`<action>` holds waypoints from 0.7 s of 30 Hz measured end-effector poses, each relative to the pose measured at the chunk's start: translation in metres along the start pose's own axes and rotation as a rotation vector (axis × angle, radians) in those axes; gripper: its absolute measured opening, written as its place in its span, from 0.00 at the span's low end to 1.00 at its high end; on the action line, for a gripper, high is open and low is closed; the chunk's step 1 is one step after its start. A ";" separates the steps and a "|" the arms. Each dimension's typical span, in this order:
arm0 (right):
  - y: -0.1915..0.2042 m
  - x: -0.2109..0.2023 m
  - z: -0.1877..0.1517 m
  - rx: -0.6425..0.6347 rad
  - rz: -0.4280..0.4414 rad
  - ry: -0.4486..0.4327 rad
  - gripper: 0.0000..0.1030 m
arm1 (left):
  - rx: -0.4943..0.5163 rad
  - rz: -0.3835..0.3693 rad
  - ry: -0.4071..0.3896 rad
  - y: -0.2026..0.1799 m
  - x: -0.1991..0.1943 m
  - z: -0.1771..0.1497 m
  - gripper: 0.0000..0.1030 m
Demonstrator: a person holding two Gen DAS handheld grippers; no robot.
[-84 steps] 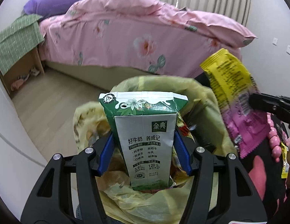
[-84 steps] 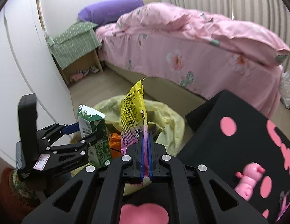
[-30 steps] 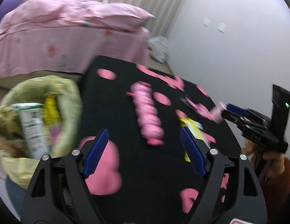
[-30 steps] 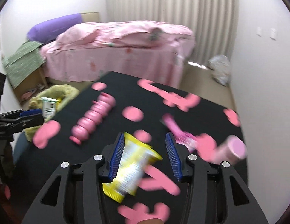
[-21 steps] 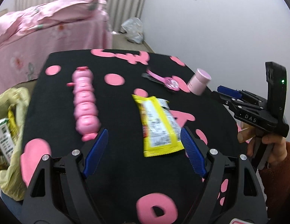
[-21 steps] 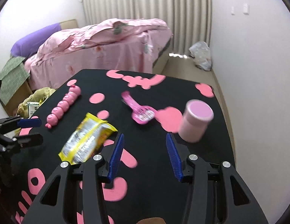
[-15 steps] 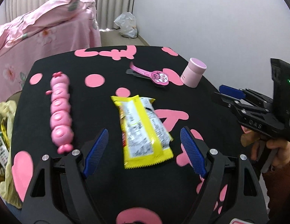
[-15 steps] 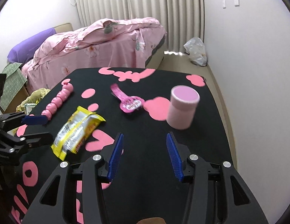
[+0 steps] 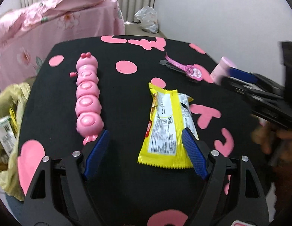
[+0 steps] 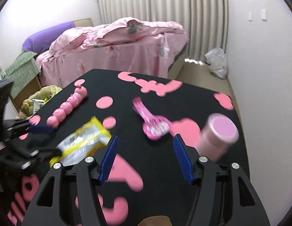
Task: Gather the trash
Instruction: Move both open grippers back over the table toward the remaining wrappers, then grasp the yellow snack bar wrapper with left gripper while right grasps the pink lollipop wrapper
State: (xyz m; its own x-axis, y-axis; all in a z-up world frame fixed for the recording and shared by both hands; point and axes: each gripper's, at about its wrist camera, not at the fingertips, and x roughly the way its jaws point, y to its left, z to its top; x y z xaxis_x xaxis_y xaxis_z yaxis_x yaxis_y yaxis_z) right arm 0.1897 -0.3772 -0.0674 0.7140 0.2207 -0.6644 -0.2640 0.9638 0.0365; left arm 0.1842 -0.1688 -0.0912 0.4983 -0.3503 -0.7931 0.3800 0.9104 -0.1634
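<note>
Trash already sits in the yellow bin bag point(image 9: 8, 101) beside the black table point(image 9: 127, 98): a milk carton point(image 9: 5, 131) and a yellow wrapper. On the table, a yellow snack packet point(image 9: 164, 124) lies flat between the spread, empty jaws of the left gripper point(image 9: 144, 150). The right gripper point(image 10: 146, 158) is opening, nothing between its jaws, a pink jar point(image 10: 219, 133) just beside.

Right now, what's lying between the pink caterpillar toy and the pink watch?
The yellow snack wrapper lies flat on the black table between the caterpillar toy and the watch; the right wrist view shows it best.
</note>
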 end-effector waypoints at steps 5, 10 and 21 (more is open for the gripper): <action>0.009 0.058 0.030 -0.080 -0.048 0.069 0.55 | -0.007 -0.083 -0.036 0.004 -0.015 -0.007 0.73; -0.002 0.089 0.035 -0.046 -0.050 0.138 0.55 | -0.042 -0.147 -0.053 0.010 -0.017 -0.013 0.73; 0.009 0.036 -0.022 -0.009 0.076 0.173 0.55 | -0.052 -0.137 -0.058 0.007 -0.011 -0.009 0.73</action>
State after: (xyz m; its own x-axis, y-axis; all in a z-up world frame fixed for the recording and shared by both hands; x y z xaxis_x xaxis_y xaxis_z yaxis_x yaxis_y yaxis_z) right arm 0.1990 -0.3641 -0.1079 0.5698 0.2634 -0.7785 -0.3193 0.9438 0.0855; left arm 0.1746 -0.1569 -0.0886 0.4893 -0.4827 -0.7264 0.4076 0.8629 -0.2988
